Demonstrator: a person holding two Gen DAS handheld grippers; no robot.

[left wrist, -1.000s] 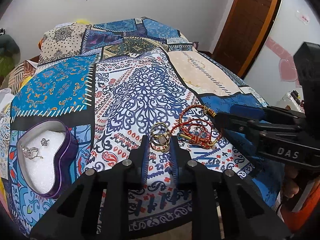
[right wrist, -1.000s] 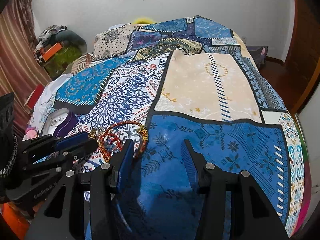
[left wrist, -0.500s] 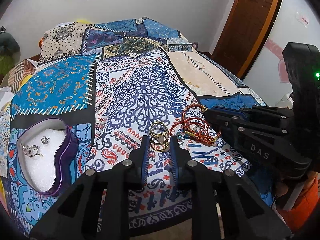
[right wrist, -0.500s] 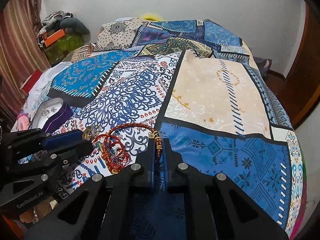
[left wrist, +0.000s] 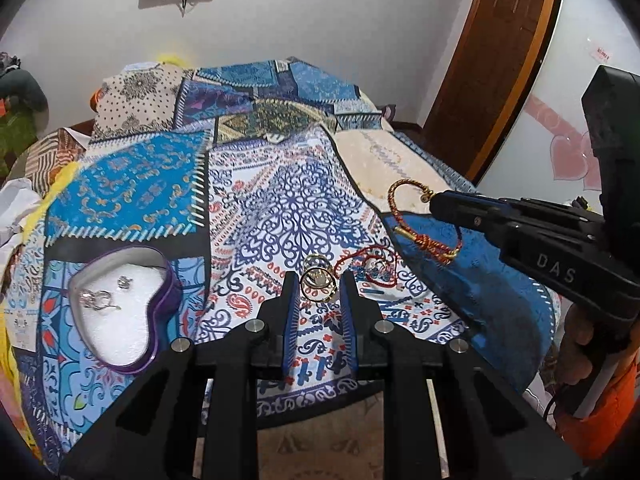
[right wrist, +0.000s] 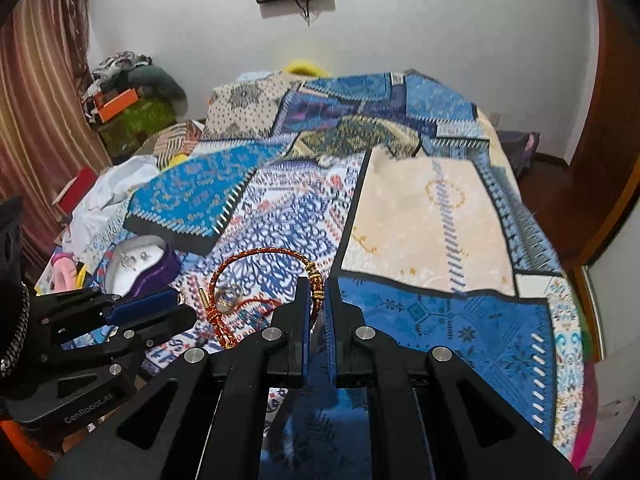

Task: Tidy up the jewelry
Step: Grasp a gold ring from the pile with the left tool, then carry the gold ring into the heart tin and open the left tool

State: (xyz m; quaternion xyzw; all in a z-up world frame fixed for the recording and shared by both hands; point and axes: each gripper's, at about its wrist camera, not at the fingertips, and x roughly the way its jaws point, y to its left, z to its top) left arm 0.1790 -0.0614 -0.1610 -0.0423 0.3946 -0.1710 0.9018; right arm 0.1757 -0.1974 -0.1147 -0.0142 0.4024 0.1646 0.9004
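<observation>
On the patchwork bedspread (left wrist: 256, 208), beside a purple heart-shaped tin (left wrist: 120, 312), our left tool (left wrist: 318, 286) clamps gold rings (left wrist: 316, 280); our right tool (right wrist: 318, 294) pinches the red braided bracelet (right wrist: 256, 264), lifted clear.

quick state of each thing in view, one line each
left tool: shut on gold rings
right tool: shut on red braided bracelet, lifted clear
thin red cord bracelet: lying on bedspread
heart-shaped box: open, silver pieces inside
</observation>
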